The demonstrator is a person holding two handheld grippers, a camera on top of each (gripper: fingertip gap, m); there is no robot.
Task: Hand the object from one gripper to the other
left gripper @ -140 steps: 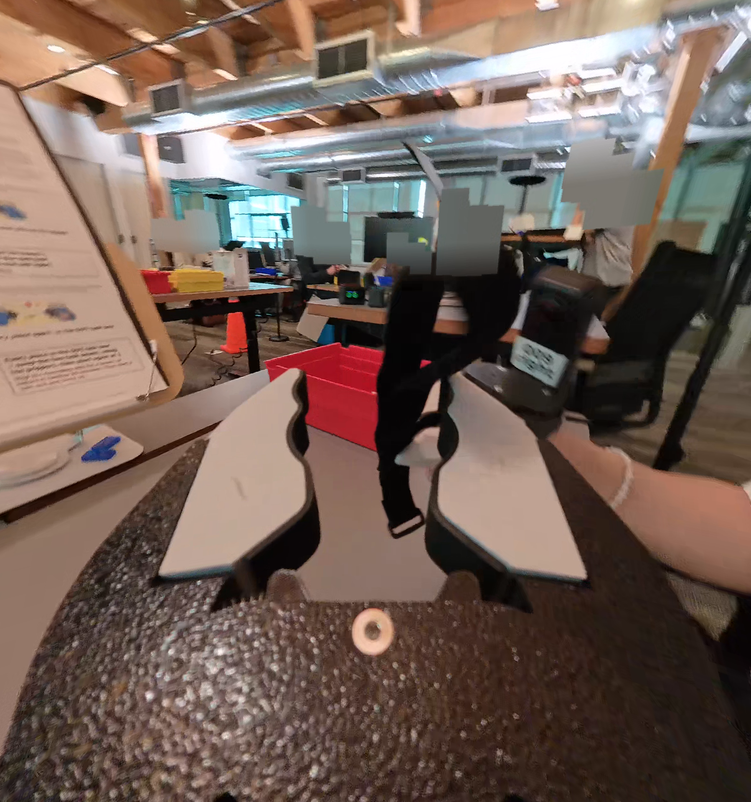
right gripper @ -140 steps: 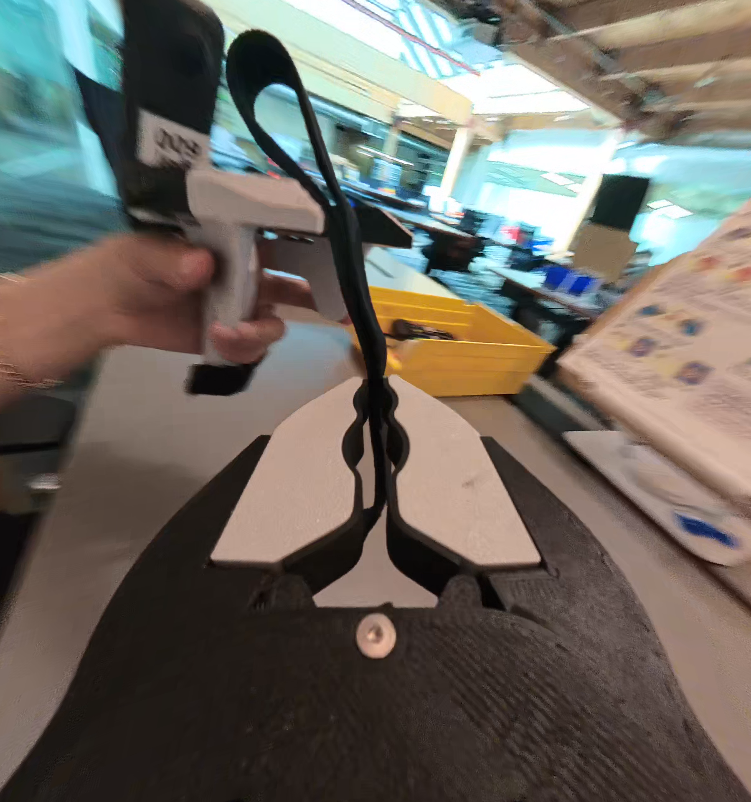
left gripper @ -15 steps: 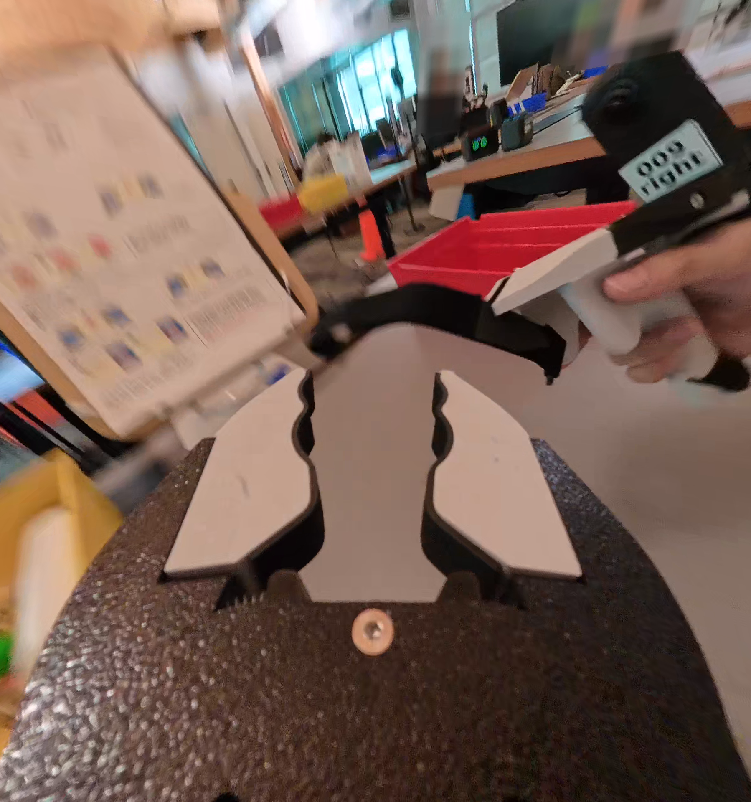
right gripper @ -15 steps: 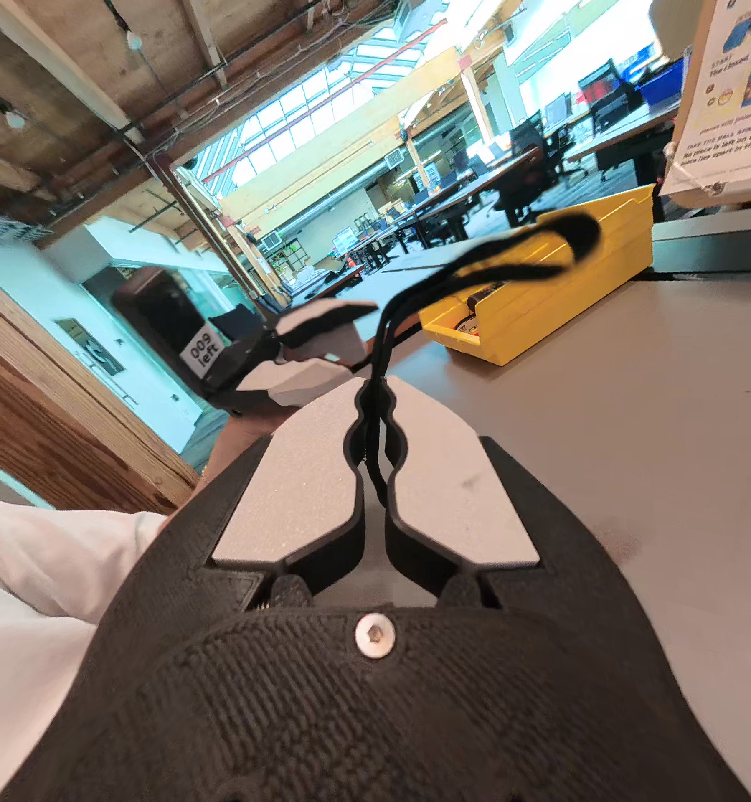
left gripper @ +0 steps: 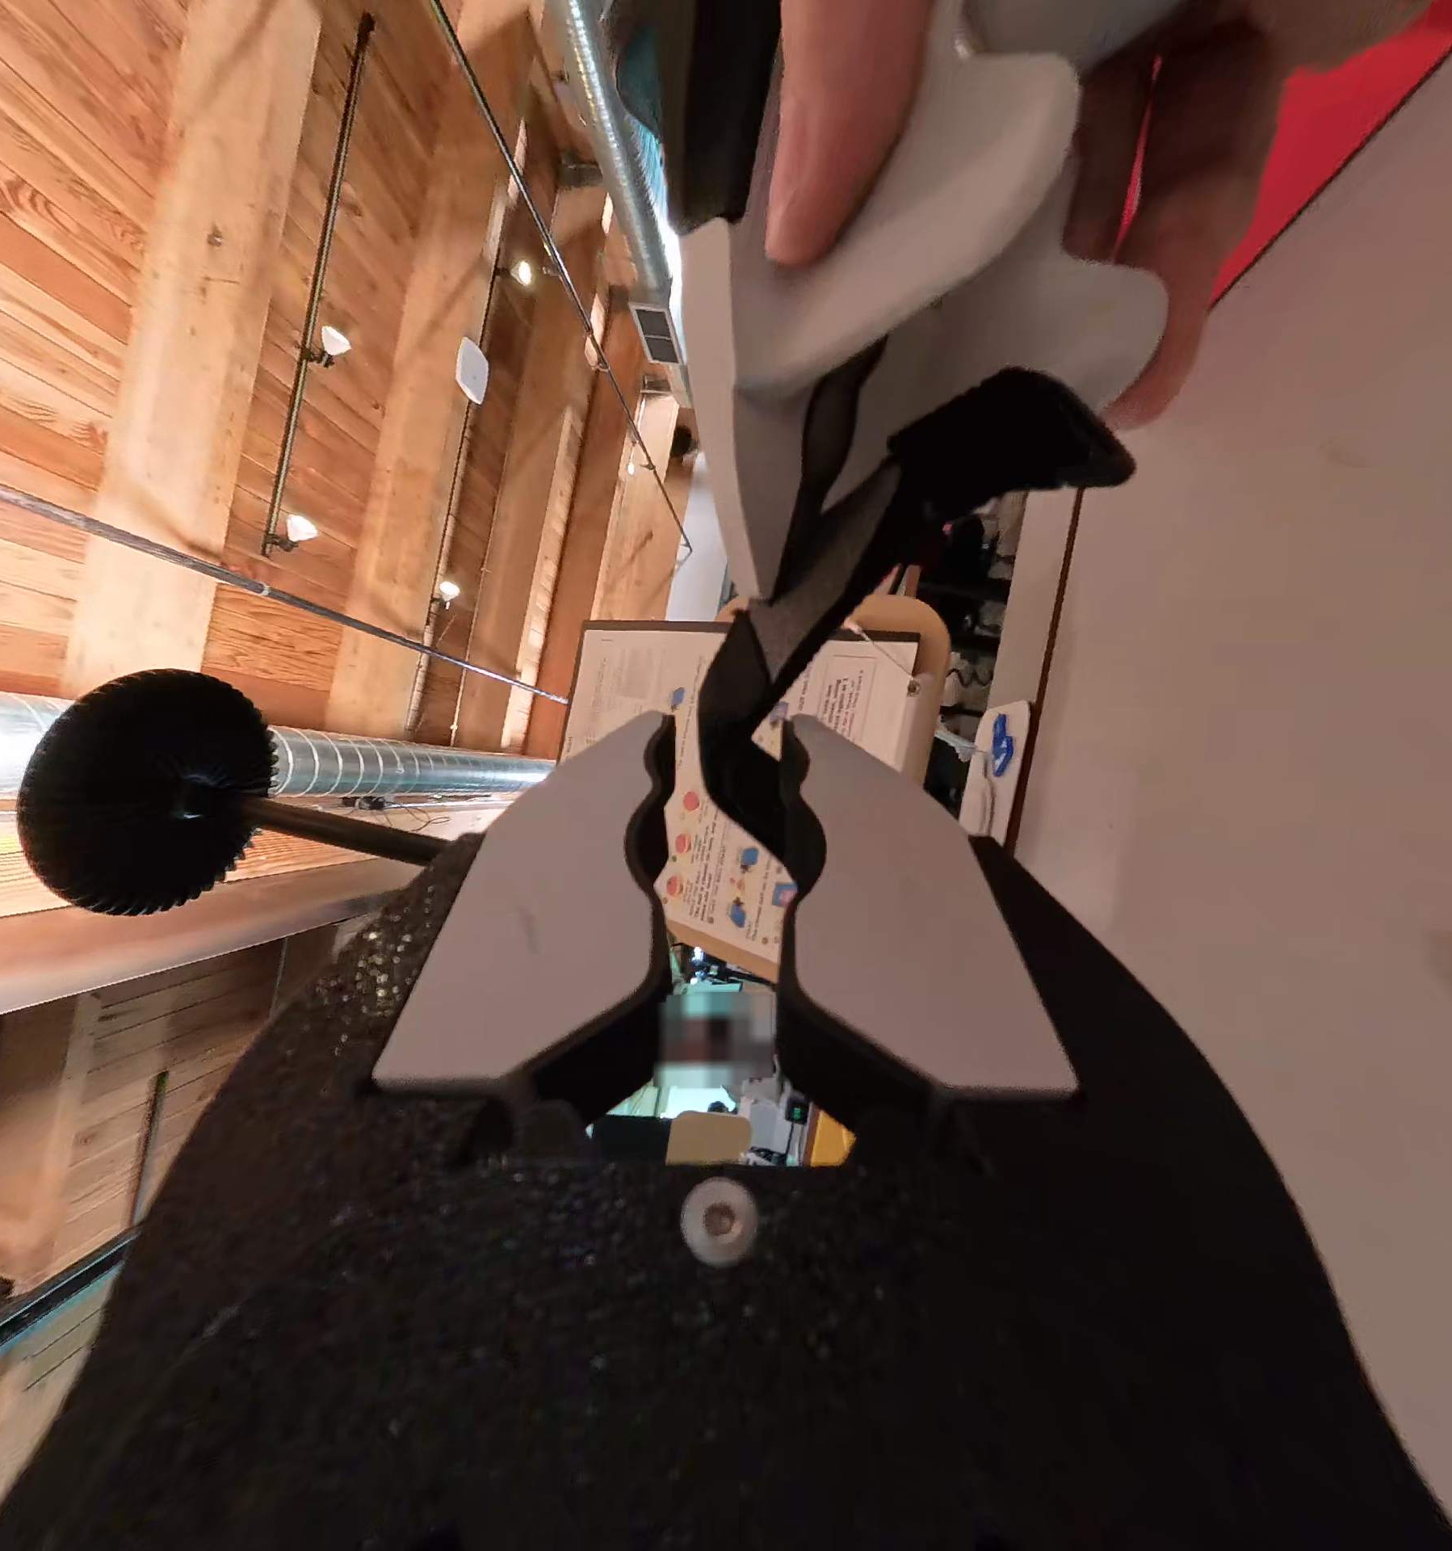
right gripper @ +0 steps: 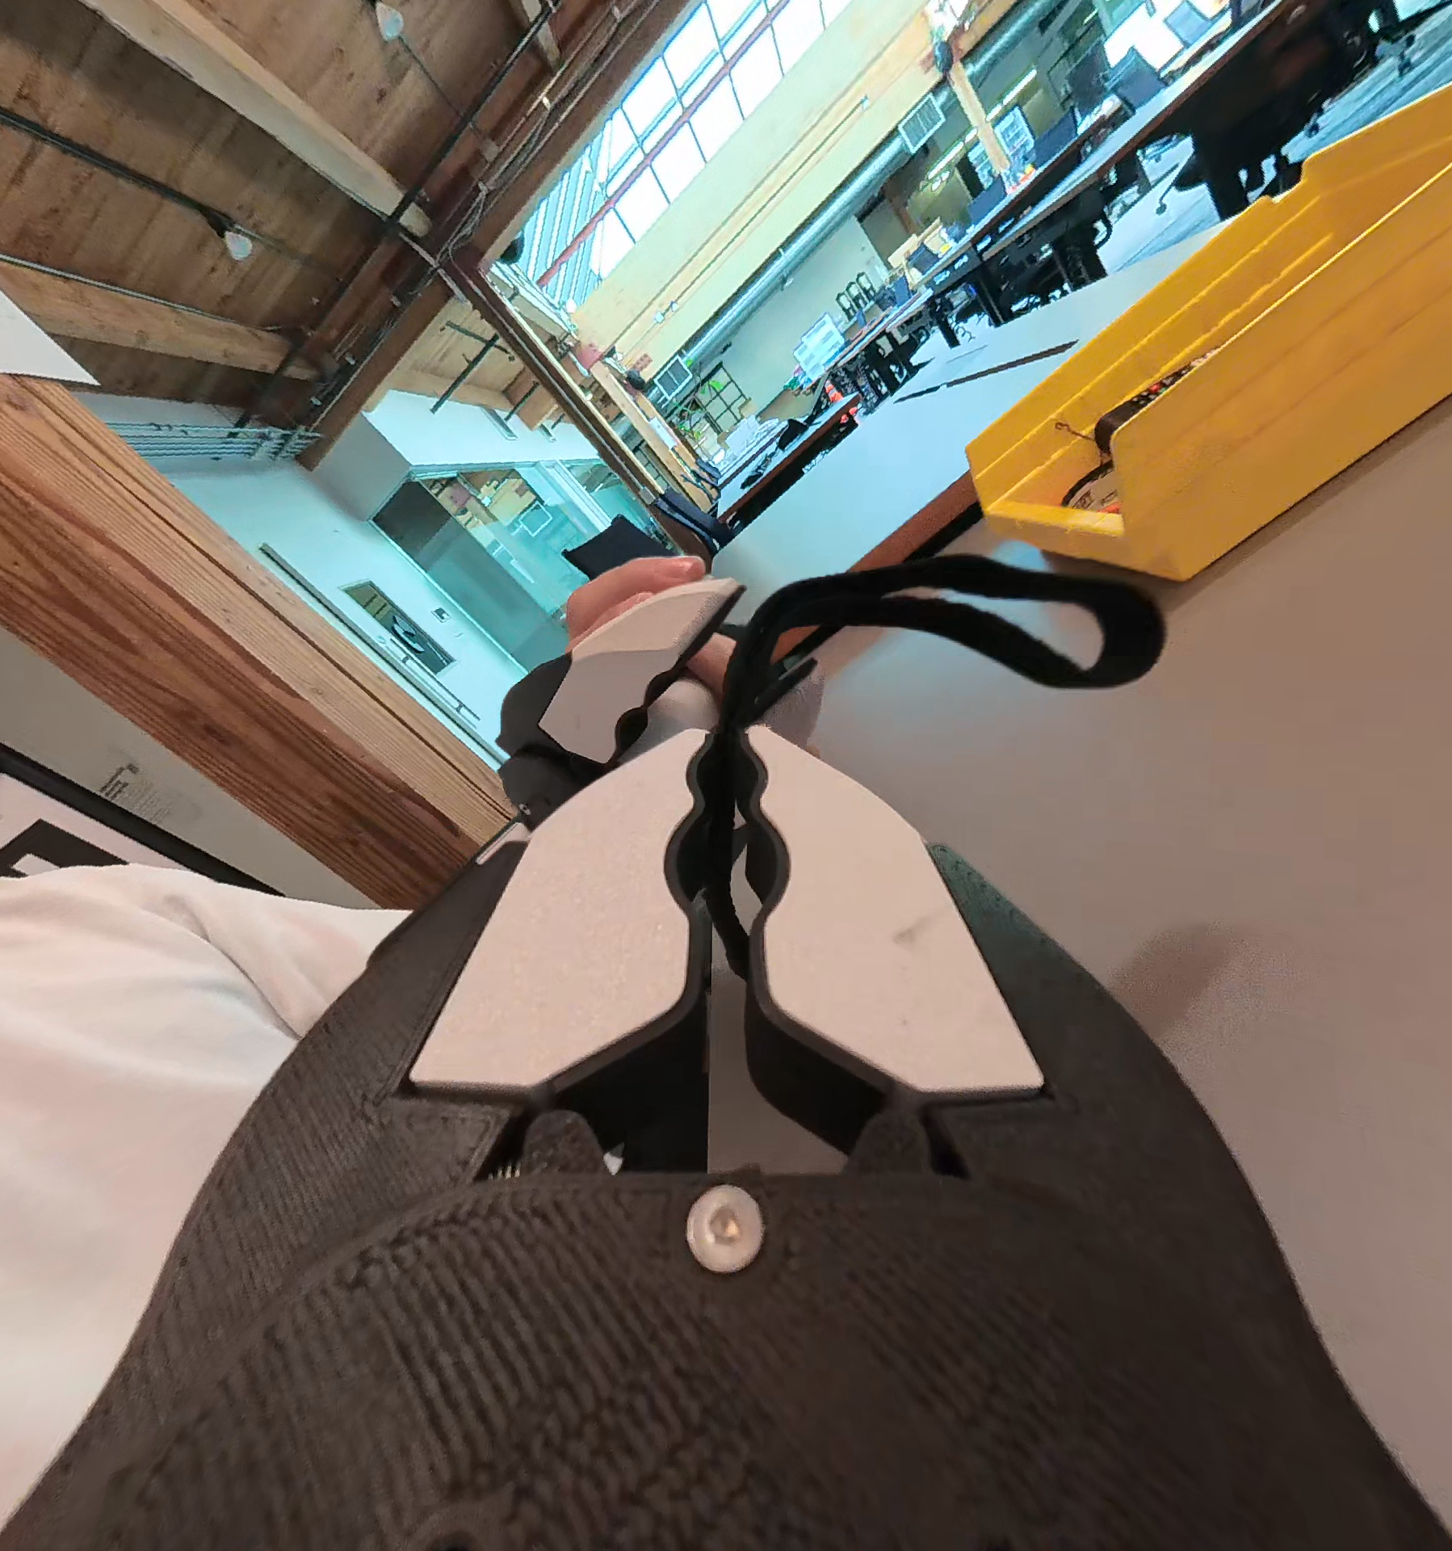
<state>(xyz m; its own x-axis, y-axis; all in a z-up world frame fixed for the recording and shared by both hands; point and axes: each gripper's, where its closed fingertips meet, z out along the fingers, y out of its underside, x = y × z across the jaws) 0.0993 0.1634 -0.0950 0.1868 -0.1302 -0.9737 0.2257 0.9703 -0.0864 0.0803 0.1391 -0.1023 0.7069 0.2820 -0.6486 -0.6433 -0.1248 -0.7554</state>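
The object is a black strap (right gripper: 1109, 625). My right gripper (right gripper: 729, 738) is shut on it, and the strap's loop sticks out past the fingertips to the right, over the table. In the left wrist view, the right gripper (left gripper: 769, 587) comes in from above, held by a hand, with the strap (left gripper: 1008, 436) hanging from its tips. My left gripper (left gripper: 727, 734) is partly open around the strap's lower part, which lies against the right-hand finger with a gap on the other side. The left gripper (right gripper: 748, 642) also shows in the right wrist view, just beyond my fingertips.
A grey table (right gripper: 1251, 881) lies under both grippers. A yellow bin (right gripper: 1293, 352) stands at its far edge, and a red bin (left gripper: 1335, 168) shows behind the hand. An instruction board (left gripper: 865, 697) stands behind the strap. A black round lamp head on a pole (left gripper: 144, 789) is at the left. My two grippers' fingertips are within a few centimetres of each other.
Both views have rolled sideways. My left gripper has moved up to the strap, its fingers now either side of it and closer together. My right gripper still clamps the strap.
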